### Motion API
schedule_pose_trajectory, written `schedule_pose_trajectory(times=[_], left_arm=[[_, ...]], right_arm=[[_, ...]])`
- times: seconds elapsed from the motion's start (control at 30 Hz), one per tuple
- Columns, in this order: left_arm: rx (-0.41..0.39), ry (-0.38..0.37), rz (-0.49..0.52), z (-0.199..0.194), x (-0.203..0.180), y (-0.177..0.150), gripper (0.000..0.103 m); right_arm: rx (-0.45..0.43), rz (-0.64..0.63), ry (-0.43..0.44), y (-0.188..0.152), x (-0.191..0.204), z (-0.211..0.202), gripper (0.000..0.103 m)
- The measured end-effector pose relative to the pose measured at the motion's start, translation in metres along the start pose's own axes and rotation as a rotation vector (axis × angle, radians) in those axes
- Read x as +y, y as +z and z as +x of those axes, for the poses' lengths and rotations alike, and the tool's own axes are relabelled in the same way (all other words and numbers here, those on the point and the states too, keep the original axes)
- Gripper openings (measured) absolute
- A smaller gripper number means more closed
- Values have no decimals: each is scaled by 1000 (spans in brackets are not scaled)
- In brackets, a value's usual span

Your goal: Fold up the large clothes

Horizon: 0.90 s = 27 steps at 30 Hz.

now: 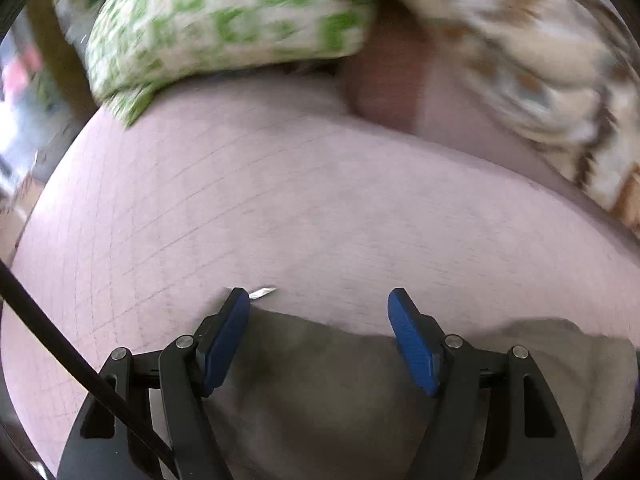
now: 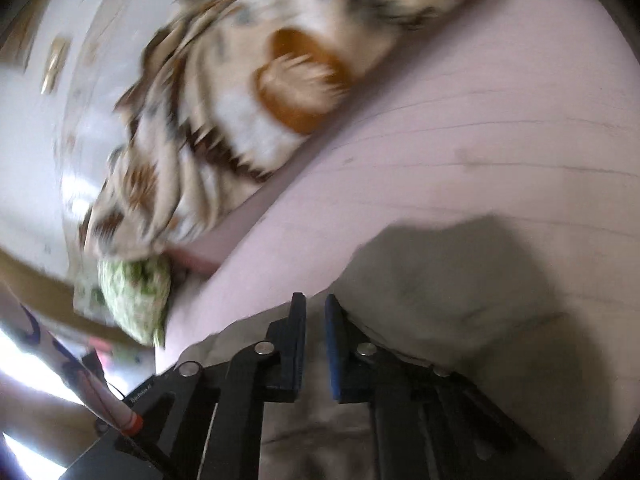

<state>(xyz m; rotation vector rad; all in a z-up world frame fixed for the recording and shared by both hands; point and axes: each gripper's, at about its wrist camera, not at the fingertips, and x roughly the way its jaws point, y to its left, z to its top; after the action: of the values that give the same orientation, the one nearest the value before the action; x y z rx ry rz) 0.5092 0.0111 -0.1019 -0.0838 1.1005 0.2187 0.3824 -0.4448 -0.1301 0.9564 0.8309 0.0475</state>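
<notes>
A grey-beige garment [image 1: 320, 380] lies on a pink checked bed sheet [image 1: 280, 208]. My left gripper [image 1: 319, 300] is open, its blue pads [image 1: 224, 340] wide apart over the garment's far edge, holding nothing. In the right wrist view the same garment [image 2: 452, 280] spreads under and right of my right gripper [image 2: 316, 308]. Its jaws are nearly closed with a narrow gap, and garment cloth sits at and under them; a firm pinch cannot be confirmed. Both views are blurred.
A green-and-white patterned pillow [image 1: 224, 20] [image 2: 136, 300] lies at the far end of the bed. A cream and brown patterned blanket [image 1: 540, 72] [image 2: 248, 92] is bunched beside it. The pink sheet [image 2: 500, 120] stretches to the right. A black cable [image 1: 80, 372] crosses the lower left.
</notes>
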Motion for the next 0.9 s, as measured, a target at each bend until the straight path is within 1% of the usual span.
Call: schedule_pose_trajectory(times=[0.03,0.1,0.13,0.17,0.2,0.23,0.3,0.33,0.37,0.4,0.43,0.57,0.63,0.67,0.73,0.8,0.83,0.9], left_arm=[[8,14,-24,4,10,2,72],[29,16,-84,12,35,4,72],[37,15,-115,13,47,5,72],[42,37,-150,14,63,5,72],[45,41,-175,14,75,6,72],[51,23,-197,14,87,5,72],[67,-26,-240,10,114,1,72],[66,-30,-244,5,124,-3,72],[62,-30,-242,1,129,-5,72],[54,4,-239,-6,137,-10,72],[41,39,-238,-15,146,-15,72],[16,21,-269,-49,181,-32,72],[-9,-16,-262,-72,187,-44,72],[-18,-32,-253,-80,188,-49,72],[-48,-57,-210,-103,183,-69,72],[-76,-90,-151,-126,174,-94,72],[-80,-110,-131,-132,169,-105,72],[-88,-176,-81,-146,156,-135,72]], right_arm=[[-11,19,-5,3,-8,-3,7],[-18,65,4,8,-22,-6,7],[-29,77,-12,10,-26,-8,7],[-42,93,-22,12,-30,-12,7],[-51,111,-32,14,-36,-17,7],[-62,122,-60,17,-42,-22,9],[-80,132,-109,18,-51,-33,10],[-86,143,-129,18,-57,-41,11],[-97,151,-171,17,-63,-51,30],[-124,156,-215,15,-68,-64,42],[-148,157,-232,14,-73,-76,53],[-203,133,-266,7,-81,-133,53],[-229,101,-286,-3,-76,-159,53],[-237,85,-280,-10,-71,-171,53],[-237,54,-239,-28,-57,-189,53],[-227,-10,-190,-53,-35,-203,53],[-215,-51,-172,-65,-23,-207,53],[-195,-132,-150,-90,-1,-212,53]])
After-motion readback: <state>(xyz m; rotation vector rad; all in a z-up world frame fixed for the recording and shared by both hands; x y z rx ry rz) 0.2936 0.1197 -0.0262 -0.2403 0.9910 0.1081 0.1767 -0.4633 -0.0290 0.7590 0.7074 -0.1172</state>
